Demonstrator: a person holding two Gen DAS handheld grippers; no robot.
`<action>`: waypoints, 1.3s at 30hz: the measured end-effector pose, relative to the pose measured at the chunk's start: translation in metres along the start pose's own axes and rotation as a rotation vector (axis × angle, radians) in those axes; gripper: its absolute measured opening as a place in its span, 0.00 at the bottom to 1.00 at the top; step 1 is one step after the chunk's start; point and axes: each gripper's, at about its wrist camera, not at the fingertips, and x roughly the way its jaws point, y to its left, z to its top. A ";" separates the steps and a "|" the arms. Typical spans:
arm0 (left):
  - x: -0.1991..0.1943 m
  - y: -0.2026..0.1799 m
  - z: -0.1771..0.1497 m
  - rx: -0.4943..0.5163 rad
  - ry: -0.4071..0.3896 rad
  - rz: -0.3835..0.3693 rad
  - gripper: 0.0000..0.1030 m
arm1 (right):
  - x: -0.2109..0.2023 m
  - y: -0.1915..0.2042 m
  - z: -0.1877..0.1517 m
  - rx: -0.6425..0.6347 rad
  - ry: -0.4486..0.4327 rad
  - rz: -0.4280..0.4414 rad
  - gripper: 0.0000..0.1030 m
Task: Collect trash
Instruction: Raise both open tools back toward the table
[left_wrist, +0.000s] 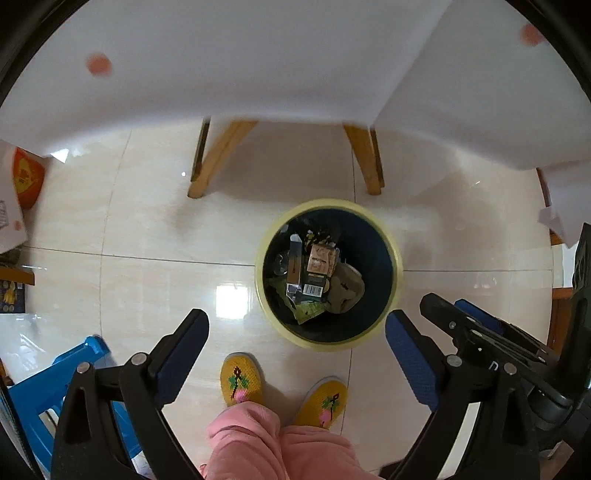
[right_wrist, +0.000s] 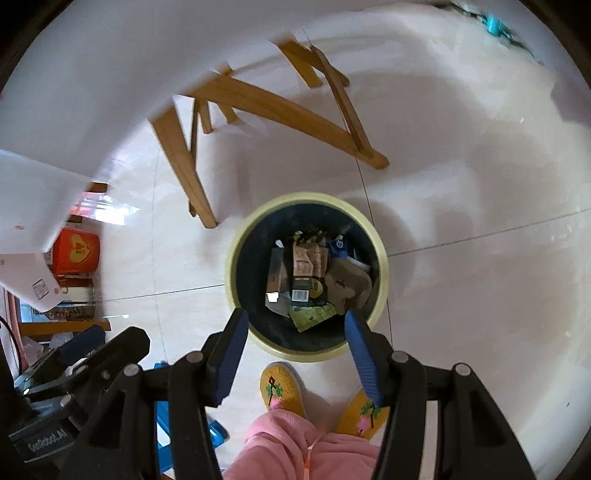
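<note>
1. The trash bin (left_wrist: 327, 273) stands on the floor tiles (left_wrist: 147, 229) just ahead of my slippers (left_wrist: 242, 382), already holding cartons and wrappers (right_wrist: 314, 280).
2. I hold my left claw (left_wrist: 297, 354) wide and empty above it; nothing sits between its pads.
3. My right claw (right_wrist: 295, 350) is also parted and empty, hanging over the bin's near rim, likely after a drop.
4. A white-covered desk (left_wrist: 258, 74) on wooden legs (left_wrist: 218, 158) stands beyond; a blue stool (left_wrist: 55, 387) sits left.
</note>
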 end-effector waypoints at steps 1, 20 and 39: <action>-0.010 -0.001 0.000 0.001 -0.007 0.001 0.93 | -0.010 0.004 0.000 -0.009 -0.009 0.004 0.53; -0.216 -0.015 0.007 0.015 -0.202 0.028 0.93 | -0.195 0.063 0.015 -0.133 -0.149 0.037 0.58; -0.351 -0.025 0.016 0.004 -0.437 0.061 0.93 | -0.335 0.115 0.015 -0.234 -0.368 0.008 0.59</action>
